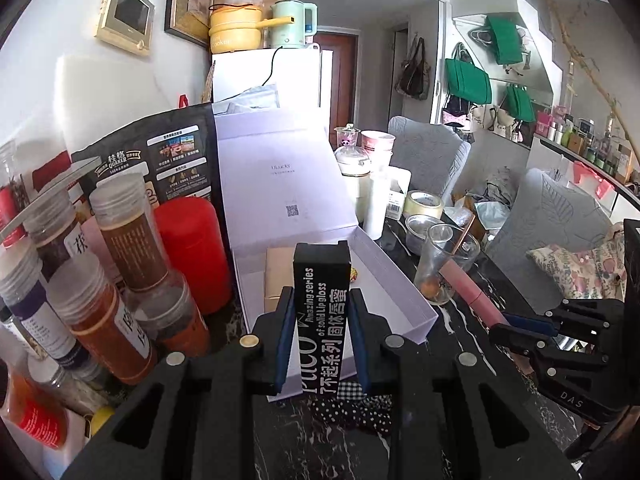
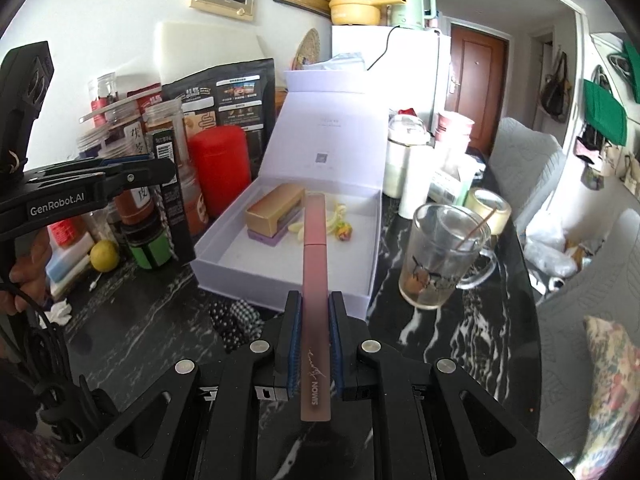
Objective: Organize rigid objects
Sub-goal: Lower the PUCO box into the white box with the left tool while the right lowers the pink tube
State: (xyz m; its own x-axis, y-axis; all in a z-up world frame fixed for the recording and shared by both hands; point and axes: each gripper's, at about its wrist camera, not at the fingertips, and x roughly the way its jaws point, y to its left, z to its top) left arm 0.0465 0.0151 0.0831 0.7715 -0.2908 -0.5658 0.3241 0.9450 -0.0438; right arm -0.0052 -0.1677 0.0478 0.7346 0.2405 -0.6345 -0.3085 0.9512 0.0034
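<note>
Black lip-gloss box (image 1: 322, 312) clamped between left gripper (image 1: 322, 340) pads; right gripper (image 2: 316, 344) pinches pink tube (image 2: 315, 280)

Both grippers are matte black plastic with angular, ribbed linkage arms and cut-out slots. The left gripper (image 1: 321, 332) carries dark blue ridged pads on the inner faces of its fingers, and round silver screw heads sit at each linkage joint behind them. The right gripper (image 2: 314, 336) matches it: blue pads, silver screws. Seen from outside, the left one bears white "GenRobot.AI" lettering on its side, the right one "DAS". A black cable hangs beneath the left handle, beside the person's hand (image 2: 24, 276).
</note>
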